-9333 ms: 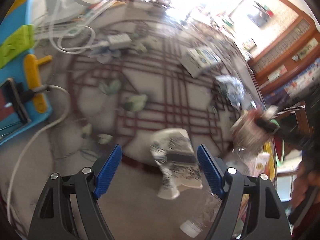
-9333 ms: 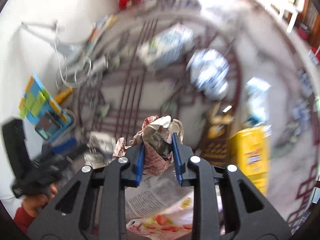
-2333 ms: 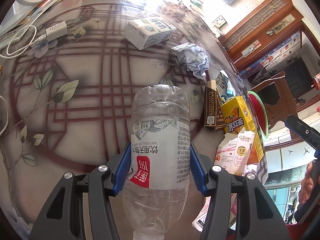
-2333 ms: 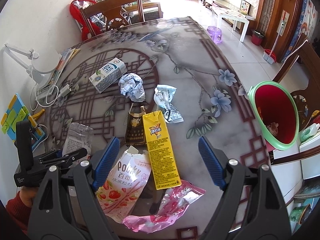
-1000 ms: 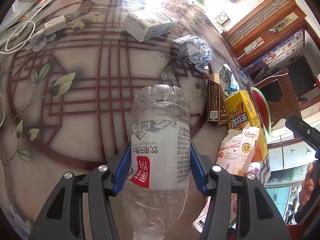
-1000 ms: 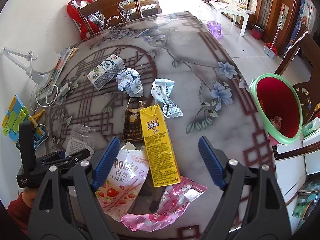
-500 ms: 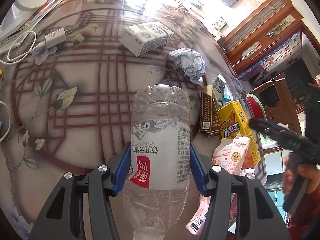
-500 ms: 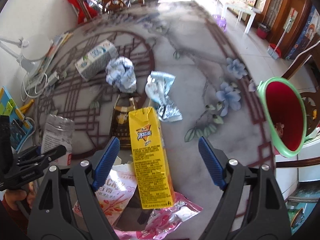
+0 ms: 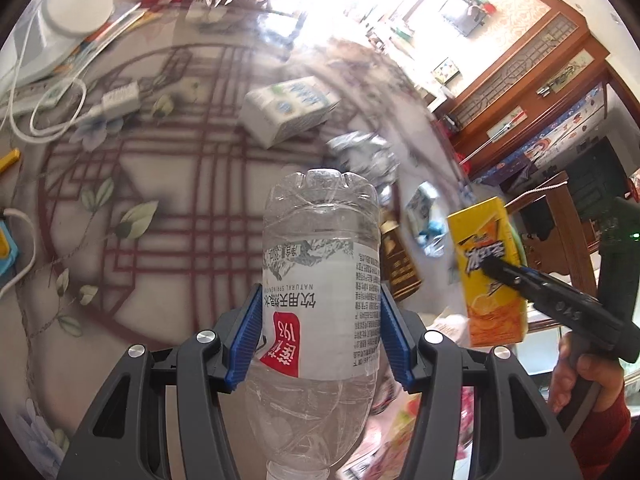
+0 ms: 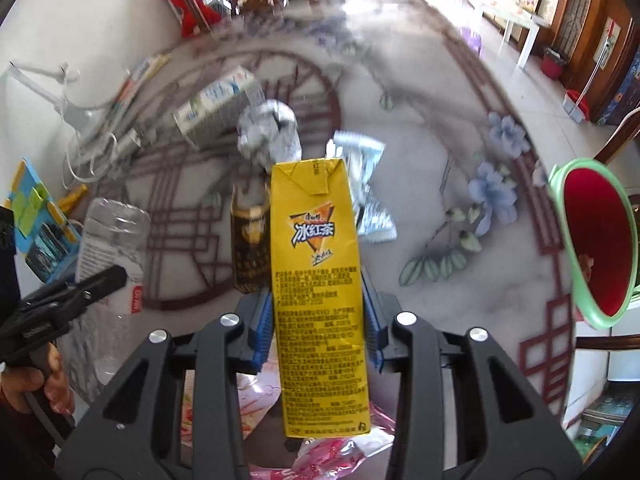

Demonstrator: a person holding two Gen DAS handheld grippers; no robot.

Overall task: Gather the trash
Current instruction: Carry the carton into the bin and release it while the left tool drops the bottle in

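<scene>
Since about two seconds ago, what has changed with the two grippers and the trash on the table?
The right gripper, open then above the table, has shut on the yellow tea carton and lifted it off the table. The left gripper stays shut on the clear water bottle. The milk carton, crumpled paper ball and red bin stay put.

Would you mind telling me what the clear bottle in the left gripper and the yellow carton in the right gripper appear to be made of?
The clear bottle looks like thin transparent plastic: the table pattern shows through its glossy ribbed wall, and a printed film label wraps it. The yellow carton seems to be coated paperboard: flat panels, crisp folded edges, a glued top flap and a smooth printed skin.
</scene>
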